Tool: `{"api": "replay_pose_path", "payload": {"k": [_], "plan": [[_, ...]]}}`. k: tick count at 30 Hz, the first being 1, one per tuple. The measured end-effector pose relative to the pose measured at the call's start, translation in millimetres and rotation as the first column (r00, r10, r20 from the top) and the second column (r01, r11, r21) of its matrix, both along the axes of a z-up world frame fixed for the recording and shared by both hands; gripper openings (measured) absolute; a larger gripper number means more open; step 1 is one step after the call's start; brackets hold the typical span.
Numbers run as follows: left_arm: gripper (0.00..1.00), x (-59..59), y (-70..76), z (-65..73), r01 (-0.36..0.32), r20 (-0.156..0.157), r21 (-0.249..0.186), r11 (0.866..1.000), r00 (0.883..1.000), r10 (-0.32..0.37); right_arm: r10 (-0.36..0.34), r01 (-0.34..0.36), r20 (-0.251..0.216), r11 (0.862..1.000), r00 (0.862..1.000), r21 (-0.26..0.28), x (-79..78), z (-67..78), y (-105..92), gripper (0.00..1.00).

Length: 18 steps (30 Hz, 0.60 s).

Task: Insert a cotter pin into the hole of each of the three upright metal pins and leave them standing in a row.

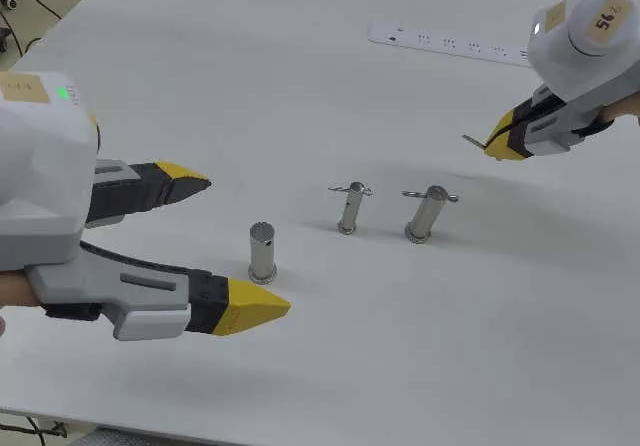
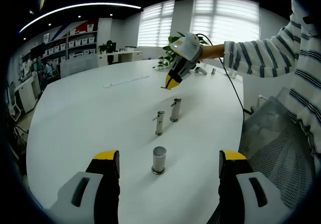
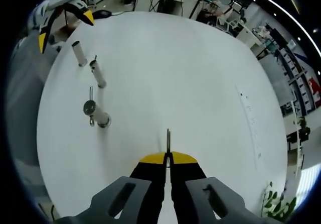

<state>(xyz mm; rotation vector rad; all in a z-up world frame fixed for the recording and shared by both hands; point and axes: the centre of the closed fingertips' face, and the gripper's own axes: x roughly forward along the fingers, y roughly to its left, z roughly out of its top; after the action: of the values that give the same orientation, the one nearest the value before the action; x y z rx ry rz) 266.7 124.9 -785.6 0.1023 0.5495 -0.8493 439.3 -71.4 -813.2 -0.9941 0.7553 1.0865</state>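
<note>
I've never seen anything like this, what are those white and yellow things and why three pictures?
A person holds a tool in each hand, each ending in yellow-tipped tongs. One picture comes from a camera on the person's head; the two round ones from cameras riding on the tools. On the white table stand three metal pins in a row. The middle pin and the end pin nearest the right tongs each carry a cotter pin; the third pin is bare and stands before the open left tongs. The right tongs, raised above the table, are shut on a loose cotter pin. A power strip lies farther back.
</note>
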Motion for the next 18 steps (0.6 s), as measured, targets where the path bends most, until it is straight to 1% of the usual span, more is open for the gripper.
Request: {"api": "replay_pose_path", "payload": {"k": [4, 9, 12, 17, 18], "plan": [[0.8, 1.3, -0.2, 0.4, 0.008, -0.001, 0.0, 1.0, 1.0, -0.008, -0.001, 0.001, 0.017, 1.0, 1.0, 0.021, -2.9, 6.8, 1.8, 0.02], [0.79, 2.8, -1.2, -1.1, 0.018, -0.005, 0.006, 1.0, 1.0, -0.018, 0.005, -0.006, 0.042, 0.999, 0.999, 0.034, -7.9, 13.6, 4.0, 0.02], [0.77, 3.7, -2.4, -1.5, 0.028, -0.004, 0.008, 1.0, 1.0, -0.028, 0.006, -0.009, 0.061, 0.998, 0.998, 0.056, -13.5, 20.9, 6.4, 0.03], [0.76, 4.7, -6.4, -3.3, 0.046, -0.009, 0.008, 0.999, 0.999, -0.046, 0.014, -0.021, 0.094, 0.997, 0.995, 0.069, -23.8, 32.6, 7.5, 0.03], [0.75, 5.0, -7.0, -3.2, 0.048, -0.009, 0.007, 0.999, 0.999, -0.047, 0.015, -0.022, 0.096, 0.997, 0.995, 0.072, -22.2, 32.7, 6.6, 0.03]]}}
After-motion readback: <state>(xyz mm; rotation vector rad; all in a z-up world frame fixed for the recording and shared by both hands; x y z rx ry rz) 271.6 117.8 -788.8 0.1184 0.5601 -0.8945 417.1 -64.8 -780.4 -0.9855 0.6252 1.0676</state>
